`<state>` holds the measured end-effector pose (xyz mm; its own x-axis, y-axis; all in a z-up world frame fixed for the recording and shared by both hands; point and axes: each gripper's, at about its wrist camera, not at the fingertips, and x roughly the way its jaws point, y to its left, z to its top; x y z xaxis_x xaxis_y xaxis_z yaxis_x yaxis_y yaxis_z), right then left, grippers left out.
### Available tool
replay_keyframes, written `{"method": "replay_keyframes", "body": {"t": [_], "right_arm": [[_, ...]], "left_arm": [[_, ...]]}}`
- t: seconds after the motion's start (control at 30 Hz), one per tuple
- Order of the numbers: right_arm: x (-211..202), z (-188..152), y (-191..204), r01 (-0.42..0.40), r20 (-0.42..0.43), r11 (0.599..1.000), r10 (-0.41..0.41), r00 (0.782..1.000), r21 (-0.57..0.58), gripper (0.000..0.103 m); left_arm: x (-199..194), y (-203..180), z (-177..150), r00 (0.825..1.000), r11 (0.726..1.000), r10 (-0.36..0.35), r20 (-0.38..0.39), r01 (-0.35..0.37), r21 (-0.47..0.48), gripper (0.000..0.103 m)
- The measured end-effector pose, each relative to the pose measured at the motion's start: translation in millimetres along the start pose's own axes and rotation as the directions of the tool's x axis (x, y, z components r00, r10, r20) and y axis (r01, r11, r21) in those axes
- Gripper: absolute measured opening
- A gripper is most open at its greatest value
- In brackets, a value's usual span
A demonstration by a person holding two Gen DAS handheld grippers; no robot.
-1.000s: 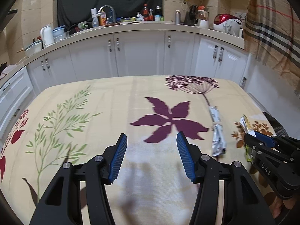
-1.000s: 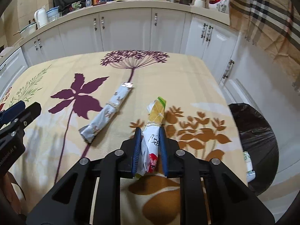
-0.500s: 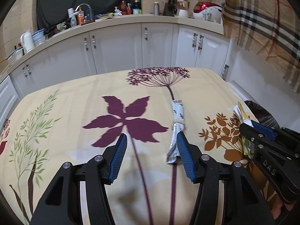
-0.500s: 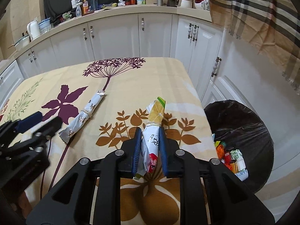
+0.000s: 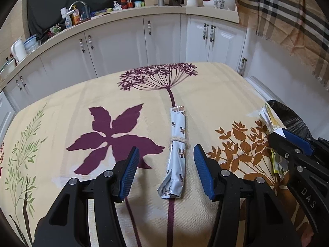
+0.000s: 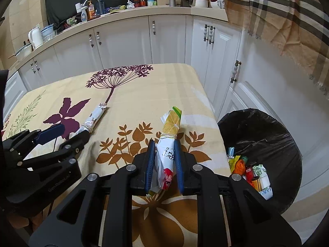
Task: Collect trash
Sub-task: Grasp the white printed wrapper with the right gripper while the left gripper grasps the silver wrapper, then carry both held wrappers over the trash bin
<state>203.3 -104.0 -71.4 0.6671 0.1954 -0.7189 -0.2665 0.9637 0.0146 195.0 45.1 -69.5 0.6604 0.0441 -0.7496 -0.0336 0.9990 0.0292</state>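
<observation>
While right gripper (image 6: pixel 164 162) jaws pinch a wrapper (image 6: pixel 169 144), left gripper (image 5: pixel 166 169) jaws spread.

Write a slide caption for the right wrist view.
Right gripper clamps a rolled wrapper above the table, near the black-lined bin.

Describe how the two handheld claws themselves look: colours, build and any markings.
Both are alike. The left claw has a matte black frame of angular struts with triangular cut-outs, silver round bolt heads at the pivots, and two long blue ribbed pads. The right claw has the same black frame, silver bolts and blue pads. From the left wrist view its side shows white letters "DAS". No cables or sleeves show.
</observation>
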Motion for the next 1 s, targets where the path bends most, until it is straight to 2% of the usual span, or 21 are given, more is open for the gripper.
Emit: {"method": "replay_keyframes", "body": {"t": [0.17,0.27,0.4,0.7,1.0], "right_arm": [[2,-2,-1,-0.005,-0.005,1.0,0.005,1.0,0.0,0.018],[2,-2,-1,-0.004,-0.006,1.0,0.004,1.0,0.0,0.018],[2,-2,-1,-0.004,-0.004,1.0,0.004,1.0,-0.001,0.019],[-8,-6,2,-0.013,0.026,1.0,0.013,1.0,-0.007,0.018],[-32,-7,6,-0.018,0.074,1.0,0.019,0.997,-0.011,0.018]], "left_arm": [[7,-3,-1,0.999,1.0,-0.023,-0.035,0.024,0.008,0.03],[7,-4,-1,0.999,1.0,-0.014,-0.033,0.015,0.017,0.019],[6,-5,-2,0.999,1.0,-0.017,-0.03,0.018,0.018,0.017],[-14,2,-10,0.999,1.0,-0.023,0.027,0.024,-0.015,0.017],[-53,12,-11,0.992,0.999,-0.001,0.125,0.006,-0.042,0.017]]}}
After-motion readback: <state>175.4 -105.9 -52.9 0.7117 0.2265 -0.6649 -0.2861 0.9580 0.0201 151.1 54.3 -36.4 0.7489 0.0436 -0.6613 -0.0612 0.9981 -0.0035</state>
